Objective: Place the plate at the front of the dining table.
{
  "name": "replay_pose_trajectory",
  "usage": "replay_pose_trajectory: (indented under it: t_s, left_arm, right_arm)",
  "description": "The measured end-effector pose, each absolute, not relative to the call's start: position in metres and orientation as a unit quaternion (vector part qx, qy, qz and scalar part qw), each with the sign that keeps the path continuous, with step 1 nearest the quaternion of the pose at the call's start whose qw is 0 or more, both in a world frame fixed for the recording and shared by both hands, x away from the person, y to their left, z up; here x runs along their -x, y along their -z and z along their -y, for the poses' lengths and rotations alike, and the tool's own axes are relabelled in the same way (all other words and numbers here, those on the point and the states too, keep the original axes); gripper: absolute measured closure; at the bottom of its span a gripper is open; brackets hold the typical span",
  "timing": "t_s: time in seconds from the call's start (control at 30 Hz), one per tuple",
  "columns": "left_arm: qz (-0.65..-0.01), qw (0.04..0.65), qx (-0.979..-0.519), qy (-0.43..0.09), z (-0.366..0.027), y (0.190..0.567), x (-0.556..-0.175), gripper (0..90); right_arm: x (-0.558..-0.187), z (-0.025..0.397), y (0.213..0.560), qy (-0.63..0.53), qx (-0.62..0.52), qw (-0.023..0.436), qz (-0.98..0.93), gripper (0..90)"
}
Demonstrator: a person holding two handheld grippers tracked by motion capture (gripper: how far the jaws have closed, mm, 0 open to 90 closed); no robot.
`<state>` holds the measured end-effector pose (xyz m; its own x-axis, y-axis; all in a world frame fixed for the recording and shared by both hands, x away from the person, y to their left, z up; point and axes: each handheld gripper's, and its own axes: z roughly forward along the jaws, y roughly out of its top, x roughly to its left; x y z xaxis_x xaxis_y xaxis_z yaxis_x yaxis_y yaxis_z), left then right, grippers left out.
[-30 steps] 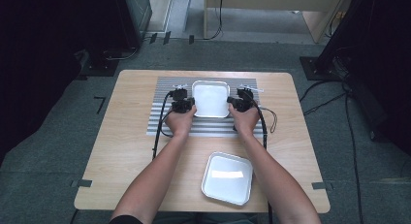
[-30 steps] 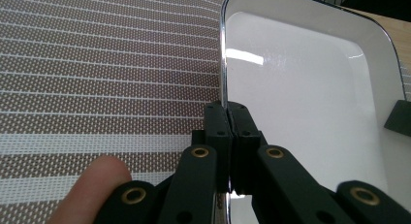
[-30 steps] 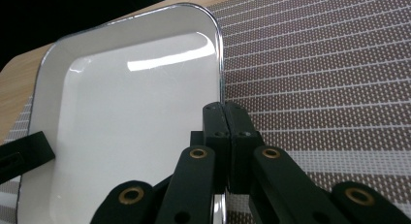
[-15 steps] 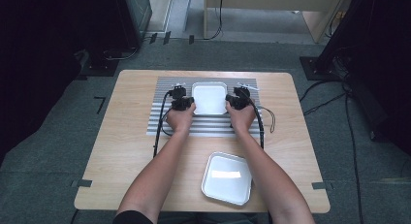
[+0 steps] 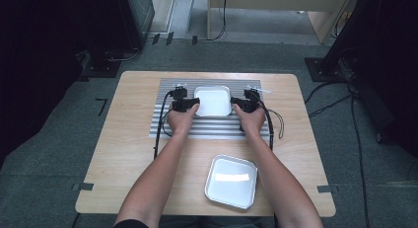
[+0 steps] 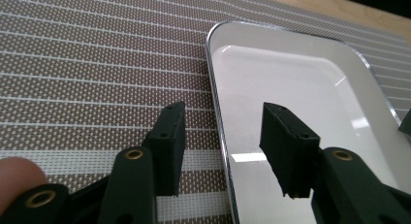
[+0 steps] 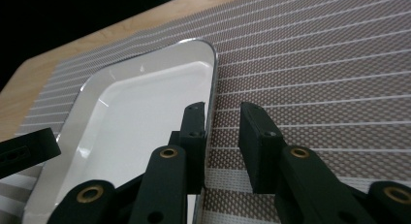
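Straddling opposite rims of the white tray (image 5: 213,100): left gripper (image 6: 223,136), jaws parted, one inside the tray and one on the striped mat (image 5: 167,124), nothing clamped; right gripper (image 7: 224,136), jaws parted likewise across the far rim, nothing clamped; tray lying flat on the mat toward the table's (image 5: 128,159) far side; second tray (image 5: 231,181) near the person's edge, well apart; step judged: two-handed grasp being set; next calls for both jaws closing evenly before any lift.

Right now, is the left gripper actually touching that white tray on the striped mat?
Apart. In the left gripper view the left gripper stands open astride the white tray's rim, with a visible gap on each side.
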<state>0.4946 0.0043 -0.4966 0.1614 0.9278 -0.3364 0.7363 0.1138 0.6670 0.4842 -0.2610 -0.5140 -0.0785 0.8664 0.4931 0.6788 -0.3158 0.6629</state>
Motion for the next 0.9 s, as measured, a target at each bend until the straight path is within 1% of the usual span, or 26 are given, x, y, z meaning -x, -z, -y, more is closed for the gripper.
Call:
replay_pose_trajectory:
  t_s: [0.03,0.1,0.13,0.2,0.23,0.3,0.33,0.47,0.53,0.63,0.73,0.9]
  left_arm:
    - [-0.635,0.393,-0.654,-0.120,-0.006,0.496,-0.492,51.6]
    - [-0.638,0.394,-0.652,-0.111,-0.008,0.495,-0.488,52.0]
    - [-0.638,0.393,-0.653,-0.107,-0.009,0.494,-0.486,54.3]
    - [-0.643,0.383,-0.656,-0.101,-0.009,0.494,-0.481,55.6]
    - [-0.647,0.378,-0.656,-0.096,-0.009,0.493,-0.480,59.2]
    - [-0.652,0.385,-0.648,-0.080,-0.011,0.493,-0.477,60.5]
    - [-0.654,0.382,-0.648,-0.076,-0.011,0.493,-0.476,60.8]
    - [-0.651,0.382,-0.653,-0.069,-0.009,0.496,-0.475,61.8]
    - [-0.649,0.382,-0.655,-0.057,-0.007,0.497,-0.475,62.1]
    - [-0.647,0.371,-0.664,-0.060,-0.007,0.499,-0.475,64.7]
    - [-0.649,0.370,-0.662,-0.062,-0.008,0.500,-0.472,66.6]
    - [-0.646,0.365,-0.667,-0.073,-0.006,0.500,-0.466,67.0]
  right_arm:
    - [-0.482,0.264,0.513,-0.458,-0.672,0.105,-0.573,73.4]
    - [-0.476,0.271,0.511,-0.462,-0.679,0.093,-0.563,76.0]
    - [-0.471,0.274,0.510,-0.463,-0.683,0.078,-0.559,76.9]
    - [-0.469,0.275,0.511,-0.464,-0.683,0.073,-0.560,76.9]
    - [-0.466,0.275,0.512,-0.464,-0.681,0.064,-0.563,76.7]
    - [-0.465,0.274,0.513,-0.467,-0.681,0.056,-0.561,76.6]
    - [-0.464,0.273,0.514,-0.471,-0.682,0.041,-0.558,76.6]
    - [-0.462,0.263,0.516,-0.478,-0.678,0.016,-0.559,78.0]
    - [-0.462,0.256,0.516,-0.470,-0.678,0.011,-0.565,80.3]
    - [-0.460,0.253,0.517,-0.461,-0.681,0.015,-0.569,81.7]
    - [-0.460,0.250,0.518,-0.458,-0.679,0.014,-0.574,82.3]
    - [-0.458,0.247,0.522,-0.451,-0.679,0.018,-0.579,82.8]
